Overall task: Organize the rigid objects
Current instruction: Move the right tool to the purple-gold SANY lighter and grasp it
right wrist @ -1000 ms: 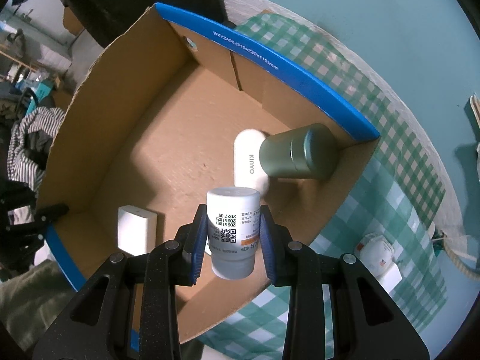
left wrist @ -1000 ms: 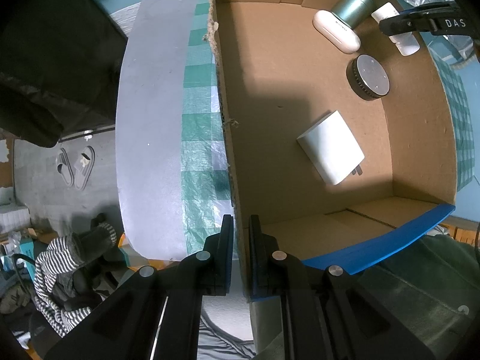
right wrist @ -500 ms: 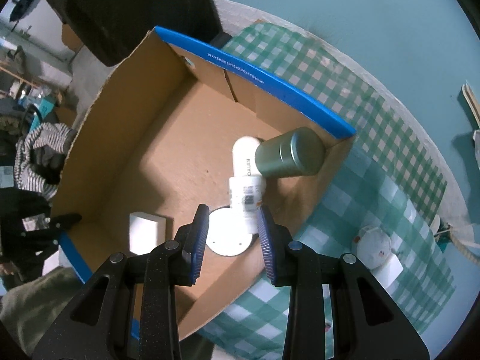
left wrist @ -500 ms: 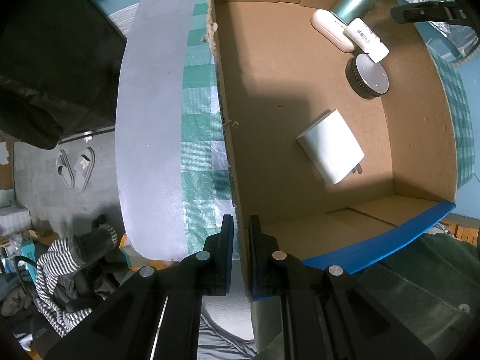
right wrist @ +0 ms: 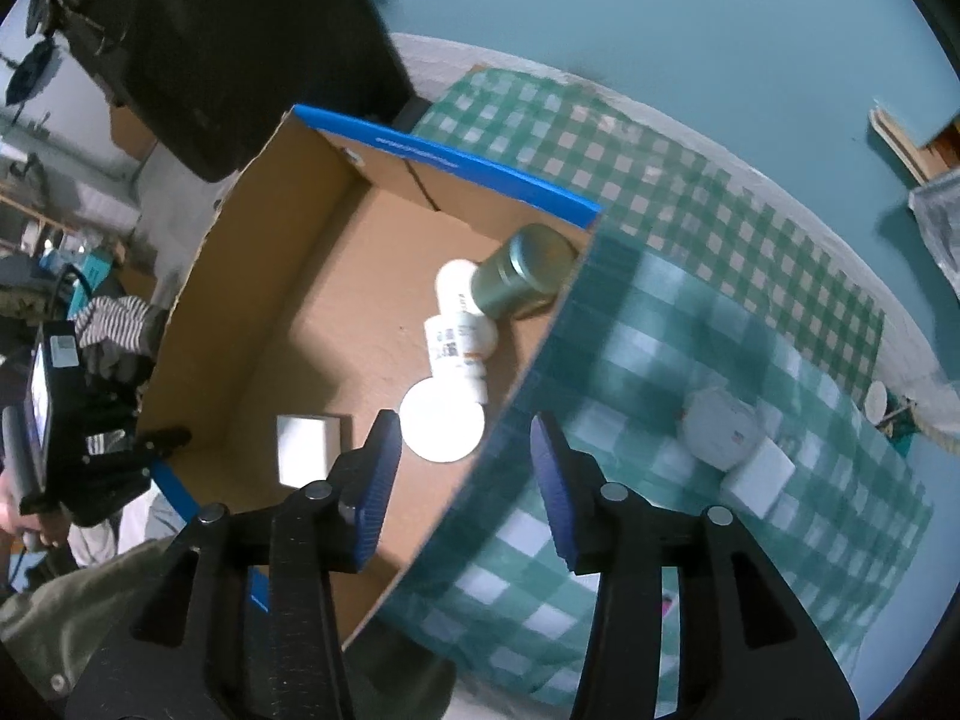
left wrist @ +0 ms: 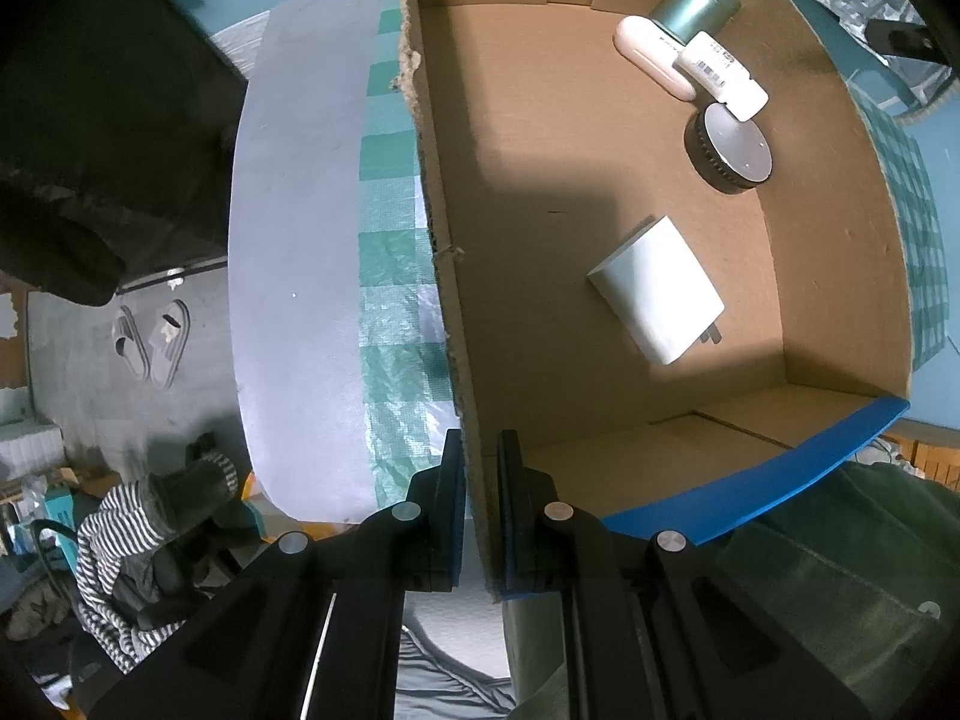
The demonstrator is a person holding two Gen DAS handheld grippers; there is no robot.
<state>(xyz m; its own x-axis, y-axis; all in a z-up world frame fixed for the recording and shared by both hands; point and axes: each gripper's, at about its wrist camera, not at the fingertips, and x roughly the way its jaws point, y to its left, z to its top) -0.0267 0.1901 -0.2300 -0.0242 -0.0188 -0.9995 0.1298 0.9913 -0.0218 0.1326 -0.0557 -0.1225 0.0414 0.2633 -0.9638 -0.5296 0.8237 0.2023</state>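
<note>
1. left wrist view: left gripper (left wrist: pixel 480 504) clamped on the near wall of the cardboard box (left wrist: pixel 447 276). ahead to the right inside, white charger (left wrist: pixel 657 288); farther, round puck (left wrist: pixel 729 147), white bottle (left wrist: pixel 720 69) lying on its side, white case (left wrist: pixel 651 57), green tin (left wrist: pixel 696 3).
2. right wrist view: right gripper (right wrist: pixel 465 474) wide open, holding nothing, above the box edge. white bottle (right wrist: pixel 456 354) just ahead, between puck (right wrist: pixel 441 426) and tin (right wrist: pixel 525 279). to the right on the checked worktop (right wrist: pixel 648 324), two white items (right wrist: pixel 735 450).

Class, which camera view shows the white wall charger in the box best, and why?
The left wrist view: the white wall charger lies unobstructed on the cardboard box floor, prongs visible. In the right wrist view the charger looks small and overexposed beside the gripper's jaw, without visible prongs.
</note>
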